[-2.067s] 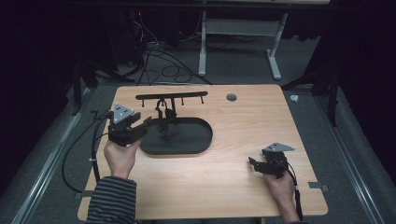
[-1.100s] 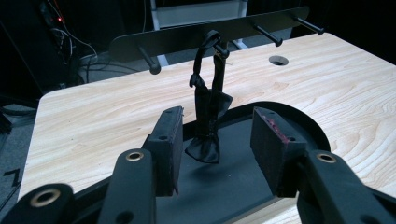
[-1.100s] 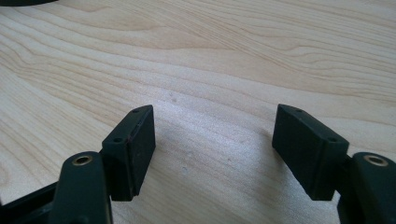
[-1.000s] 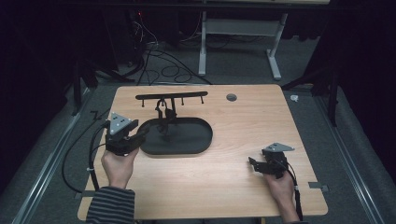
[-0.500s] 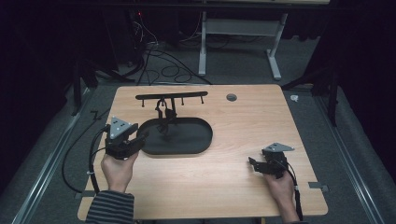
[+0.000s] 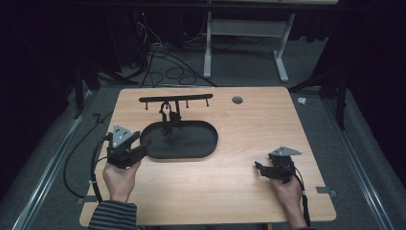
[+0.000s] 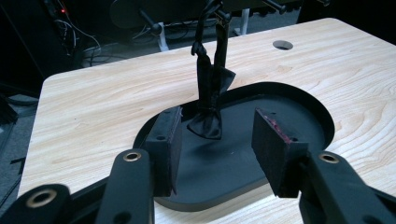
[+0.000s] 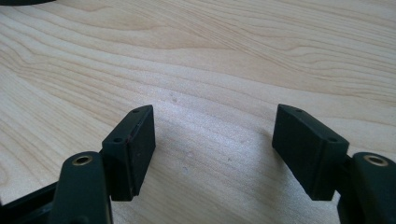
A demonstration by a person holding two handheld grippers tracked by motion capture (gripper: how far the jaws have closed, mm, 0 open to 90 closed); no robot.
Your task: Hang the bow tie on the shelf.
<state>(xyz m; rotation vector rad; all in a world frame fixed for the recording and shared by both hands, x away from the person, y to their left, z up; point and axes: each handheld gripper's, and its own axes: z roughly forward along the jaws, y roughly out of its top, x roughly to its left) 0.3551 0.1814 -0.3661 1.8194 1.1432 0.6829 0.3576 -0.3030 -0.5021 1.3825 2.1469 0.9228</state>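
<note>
A black oval tray (image 6: 191,143) lies left of the table's middle. A black T-shaped rack (image 6: 191,98) stands at its far end. From the rack hangs a black strap (image 6: 168,119) whose lower end touches the tray floor. My left gripper (image 6: 142,143) rests at the tray's left rim, open and holding nothing. In the left gripper view its pads (image 7: 166,149) frame the tray (image 7: 280,116) and the strap (image 7: 210,88) farther off. My right gripper (image 6: 259,168) sits near the front right of the table, open over bare wood (image 8: 215,140).
A round cable hole (image 6: 237,99) is set in the tabletop (image 6: 268,124) beyond the tray. Cables (image 6: 158,57) and a white desk frame (image 6: 244,43) stand on the floor behind the table. A small white object (image 6: 301,100) lies off the far right corner.
My left gripper has drawn back from over the tray's left end toward the near-left of the table. The right gripper has stayed still.
</note>
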